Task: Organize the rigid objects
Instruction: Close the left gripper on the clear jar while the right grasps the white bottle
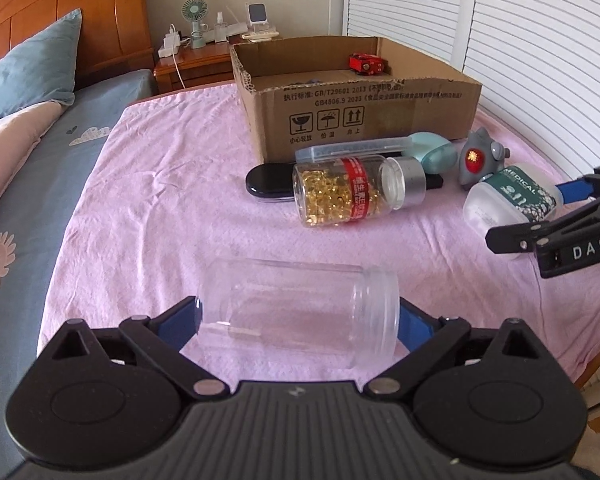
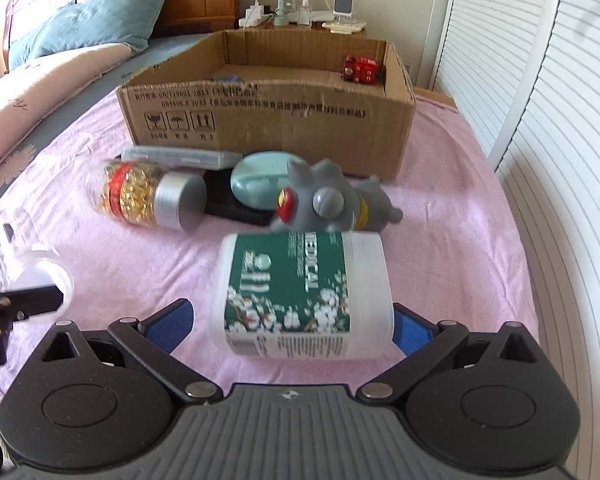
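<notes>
While looking down the left wrist view, find the left gripper (image 1: 294, 318) spread wide and straddling the clear jar (image 1: 300, 300). Lies crosswise on the pink cover (image 1: 160, 200), base by the left-hand pad and open mouth by the right-hand pad. Cannot tell whether the pads already press on it or merely flank it. Close squarely on the two ends, and gently: smooth hard plastic probably slips or pops out under a skewed squeeze. Keep both pads centred on the rims. Then carry ahead of the jaws, over the capsule bottle (image 1: 340, 192), to the cardboard box (image 1: 360, 116), likely the goal.

Switching to the right wrist view, see the right gripper (image 2: 292, 322) equally wide and gripping nothing. Has the white medical bottle (image 2: 300, 296) between the jaws, on its side, with a clear gap at the left-hand pad and very little at the right-hand one. Shift slightly right to centre it before closing. Stay clear of the grey toy (image 2: 328, 200) just beyond the bottle's far end. Keep the two hands well apart near the box.
</notes>
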{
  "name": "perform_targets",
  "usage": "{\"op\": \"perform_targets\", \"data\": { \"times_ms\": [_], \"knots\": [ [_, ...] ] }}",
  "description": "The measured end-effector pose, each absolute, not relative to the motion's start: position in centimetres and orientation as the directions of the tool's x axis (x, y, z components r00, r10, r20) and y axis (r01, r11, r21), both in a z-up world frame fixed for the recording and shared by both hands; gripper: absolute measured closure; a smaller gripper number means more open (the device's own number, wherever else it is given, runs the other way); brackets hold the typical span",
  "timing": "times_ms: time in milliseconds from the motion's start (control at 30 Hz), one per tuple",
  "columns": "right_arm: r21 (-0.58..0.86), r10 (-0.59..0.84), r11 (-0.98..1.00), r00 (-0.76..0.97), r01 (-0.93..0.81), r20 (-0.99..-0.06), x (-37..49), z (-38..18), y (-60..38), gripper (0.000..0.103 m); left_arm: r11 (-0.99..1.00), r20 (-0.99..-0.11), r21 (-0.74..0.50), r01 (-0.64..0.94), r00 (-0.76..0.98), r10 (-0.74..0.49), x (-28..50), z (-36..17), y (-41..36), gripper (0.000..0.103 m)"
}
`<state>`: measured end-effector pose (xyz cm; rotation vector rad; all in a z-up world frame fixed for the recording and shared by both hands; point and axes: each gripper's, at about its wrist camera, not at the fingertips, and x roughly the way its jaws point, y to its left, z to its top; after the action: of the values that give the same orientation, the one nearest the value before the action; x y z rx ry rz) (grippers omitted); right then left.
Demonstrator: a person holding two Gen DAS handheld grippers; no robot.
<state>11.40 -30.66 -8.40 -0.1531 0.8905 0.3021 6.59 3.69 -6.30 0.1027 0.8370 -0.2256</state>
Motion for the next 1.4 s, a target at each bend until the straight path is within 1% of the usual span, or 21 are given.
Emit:
{"op": "perform_targets", "data": {
  "times_ms": [300,367,433,500,600,933,1100,1400],
  "knots": [
    [-0.062,0.146,0.94,0.558,-0.336,-0.817,13.3,-8.3,-29.0,0.001,0.969,-0.746,-0.023,0.246,0.641,-0.181,6.5,-6.0,4.1,0.007],
    [-0.065,0.139,0.94,0.552,-0.335,-0.822,13.4,-8.2,-29.1,0.004,0.969,-0.747,-0.023,0.247,0.64,-0.181,6.7,-6.0,4.0,0.007],
    [-0.074,0.13,0.938,0.545,-0.337,-0.828,13.6,-8.2,-29.1,0.007,0.968,-0.751,-0.033,0.25,0.633,-0.189,6.9,-6.0,4.0,0.01],
    [-0.085,0.115,0.939,0.539,-0.333,-0.834,13.8,-8.2,-29.1,0.012,0.967,-0.753,-0.029,0.253,0.63,-0.187,7.1,-6.0,4.0,0.01],
    [-0.09,0.108,0.938,0.529,-0.334,-0.842,13.9,-8.3,-29.3,0.016,0.963,-0.754,-0.024,0.269,0.627,-0.194,7.2,-5.9,3.9,0.01],
    [-0.04,0.164,0.926,0.496,-0.376,-0.853,13.8,-7.4,-30.1,0.016,0.955,-0.773,-0.021,0.294,0.601,-0.202,8.1,-4.5,3.7,0.01],
    [-0.034,0.186,0.916,0.5,-0.399,-0.846,13.4,-5.8,-30.4,0.016,0.954,-0.785,-0.044,0.297,0.581,-0.217,8.8,-3.6,4.0,0.01],
    [-0.046,0.224,0.895,0.536,-0.444,-0.814,13.5,-2.3,-30.2,0.016,0.951,-0.768,-0.042,0.307,0.599,-0.227,9.7,-1.6,4.3,0.01]
  ]
}}
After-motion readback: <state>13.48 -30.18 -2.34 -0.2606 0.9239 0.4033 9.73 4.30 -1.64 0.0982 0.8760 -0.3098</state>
